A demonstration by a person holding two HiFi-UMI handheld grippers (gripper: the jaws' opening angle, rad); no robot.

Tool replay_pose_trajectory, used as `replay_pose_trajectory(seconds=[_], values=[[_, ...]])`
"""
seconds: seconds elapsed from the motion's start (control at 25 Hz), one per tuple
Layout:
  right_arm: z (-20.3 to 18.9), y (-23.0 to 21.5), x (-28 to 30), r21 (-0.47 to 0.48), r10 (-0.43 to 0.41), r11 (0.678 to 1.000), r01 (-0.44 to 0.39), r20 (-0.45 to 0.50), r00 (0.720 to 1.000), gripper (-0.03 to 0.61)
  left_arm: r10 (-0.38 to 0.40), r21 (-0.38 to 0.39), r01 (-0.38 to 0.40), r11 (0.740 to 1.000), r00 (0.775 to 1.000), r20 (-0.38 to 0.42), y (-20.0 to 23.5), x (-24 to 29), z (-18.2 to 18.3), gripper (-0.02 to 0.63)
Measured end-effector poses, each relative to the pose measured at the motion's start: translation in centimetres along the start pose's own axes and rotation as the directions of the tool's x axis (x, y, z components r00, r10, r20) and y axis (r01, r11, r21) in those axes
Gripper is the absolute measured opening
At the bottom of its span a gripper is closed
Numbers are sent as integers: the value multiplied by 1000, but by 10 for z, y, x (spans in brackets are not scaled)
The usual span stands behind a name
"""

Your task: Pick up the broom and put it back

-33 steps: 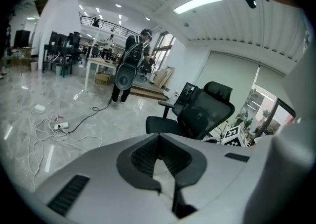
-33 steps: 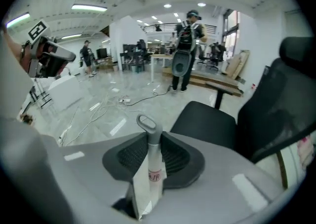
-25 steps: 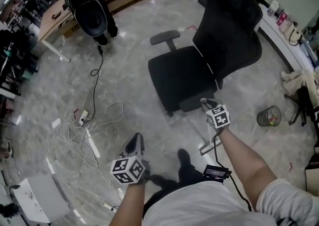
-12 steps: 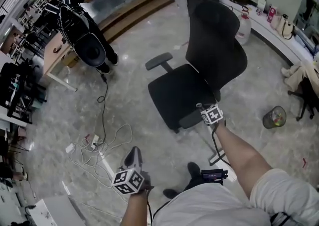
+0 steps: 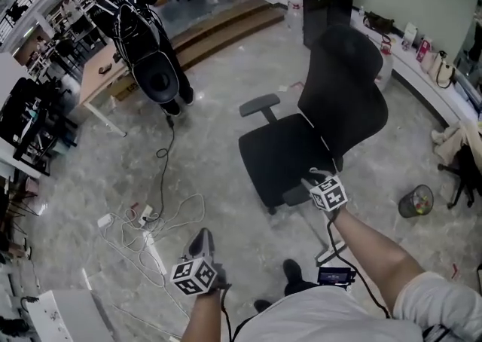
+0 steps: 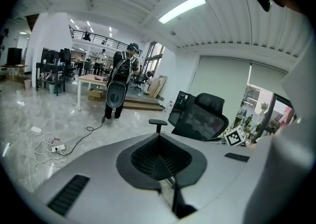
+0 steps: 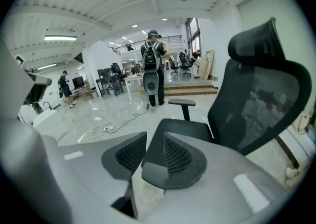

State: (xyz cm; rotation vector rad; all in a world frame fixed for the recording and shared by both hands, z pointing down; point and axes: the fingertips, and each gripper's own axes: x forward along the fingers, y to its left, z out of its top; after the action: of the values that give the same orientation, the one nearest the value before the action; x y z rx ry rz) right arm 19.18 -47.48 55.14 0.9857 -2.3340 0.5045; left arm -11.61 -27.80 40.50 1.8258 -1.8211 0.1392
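Note:
No broom shows in any view. My left gripper (image 5: 200, 236) is held low over the grey marble floor near my feet, and its jaws are shut with nothing between them (image 6: 161, 158). My right gripper (image 5: 311, 175) hovers by the front right edge of the black office chair (image 5: 301, 137). Its jaws are opening and stand apart, empty (image 7: 151, 155); the chair seat (image 7: 182, 129) shows beyond them.
White cables and a power strip (image 5: 143, 220) sprawl over the floor at the left. A person (image 5: 143, 24) wearing a round black pack stands at the back by a desk (image 5: 98, 80). A wire bin (image 5: 416, 201) sits at the right, a white box (image 5: 60, 318) at the lower left.
Both grippers have risen a little. The head view has tipped up, bringing the standing person and more of the back of the room into view.

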Motion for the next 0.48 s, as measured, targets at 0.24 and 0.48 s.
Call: replay_pose_trajectory(seconds=[0.24,0.48], values=[[94,153,-40,-88,160,985,-148,147,976,73,19,-17,-18,1000,996,82,47,-52,18,5],[172,358,-105,-212,377,920,-330,250,892,37,64,-36,-58,998,983,175,83,-163,47,5]])
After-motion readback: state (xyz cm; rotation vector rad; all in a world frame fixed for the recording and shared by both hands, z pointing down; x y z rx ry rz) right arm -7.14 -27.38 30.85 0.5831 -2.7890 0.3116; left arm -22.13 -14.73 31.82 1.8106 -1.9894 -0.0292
